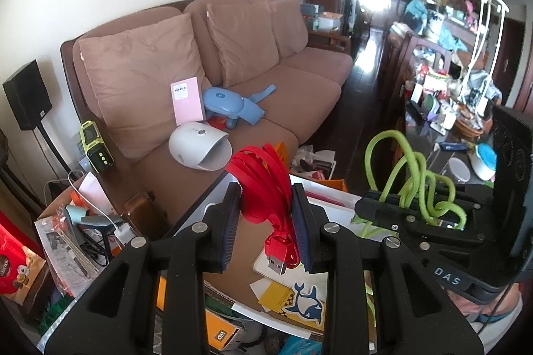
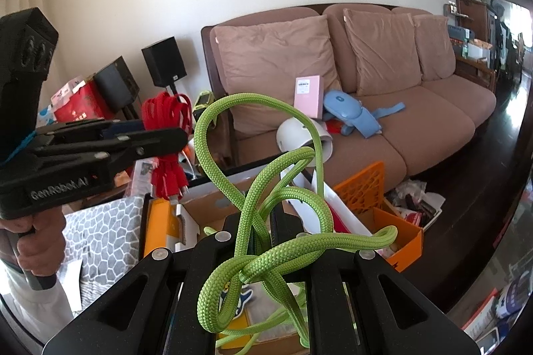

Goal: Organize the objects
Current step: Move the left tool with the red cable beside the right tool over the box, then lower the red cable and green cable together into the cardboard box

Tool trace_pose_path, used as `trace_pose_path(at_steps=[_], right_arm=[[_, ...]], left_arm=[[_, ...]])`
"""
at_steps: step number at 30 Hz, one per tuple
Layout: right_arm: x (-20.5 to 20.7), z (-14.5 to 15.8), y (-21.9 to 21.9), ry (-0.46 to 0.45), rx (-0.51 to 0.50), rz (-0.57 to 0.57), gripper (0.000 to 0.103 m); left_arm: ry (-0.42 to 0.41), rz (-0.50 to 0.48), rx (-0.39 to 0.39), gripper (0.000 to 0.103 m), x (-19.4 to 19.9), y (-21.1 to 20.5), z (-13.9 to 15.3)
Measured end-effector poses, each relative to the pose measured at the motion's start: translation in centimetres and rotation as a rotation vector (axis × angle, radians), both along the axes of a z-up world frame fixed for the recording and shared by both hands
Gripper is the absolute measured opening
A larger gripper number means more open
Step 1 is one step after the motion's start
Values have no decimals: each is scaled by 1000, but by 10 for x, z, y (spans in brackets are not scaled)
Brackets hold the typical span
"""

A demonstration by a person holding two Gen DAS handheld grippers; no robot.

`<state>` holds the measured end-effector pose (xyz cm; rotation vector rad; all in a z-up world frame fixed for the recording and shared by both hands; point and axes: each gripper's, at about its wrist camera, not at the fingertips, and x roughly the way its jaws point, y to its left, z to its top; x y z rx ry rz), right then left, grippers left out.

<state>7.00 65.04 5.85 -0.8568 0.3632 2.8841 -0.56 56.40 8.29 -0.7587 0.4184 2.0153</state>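
We have the left gripper (image 1: 266, 215) clamped on a bundled red cable (image 1: 263, 175), and the right gripper (image 2: 269, 228) pinched tight on a looped green rope (image 2: 266, 198). Both hang above a cluttered cardboard box (image 1: 243, 268), with a brown sofa (image 1: 299, 82) beyond.

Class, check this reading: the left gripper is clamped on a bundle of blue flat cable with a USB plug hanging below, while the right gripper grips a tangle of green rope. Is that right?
One detail is wrong: the flat cable in the left gripper is red, not blue, as the left wrist view shows. Its USB plug does hang below, and the right gripper does grip the green rope.
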Motion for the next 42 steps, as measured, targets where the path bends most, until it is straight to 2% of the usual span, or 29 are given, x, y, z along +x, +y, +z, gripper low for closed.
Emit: trace_pose_path(at_steps=[42], right_arm=[[0, -3, 5, -4, -35, -8, 10]], left_arm=[[-41, -5, -35, 28, -7, 8, -16]])
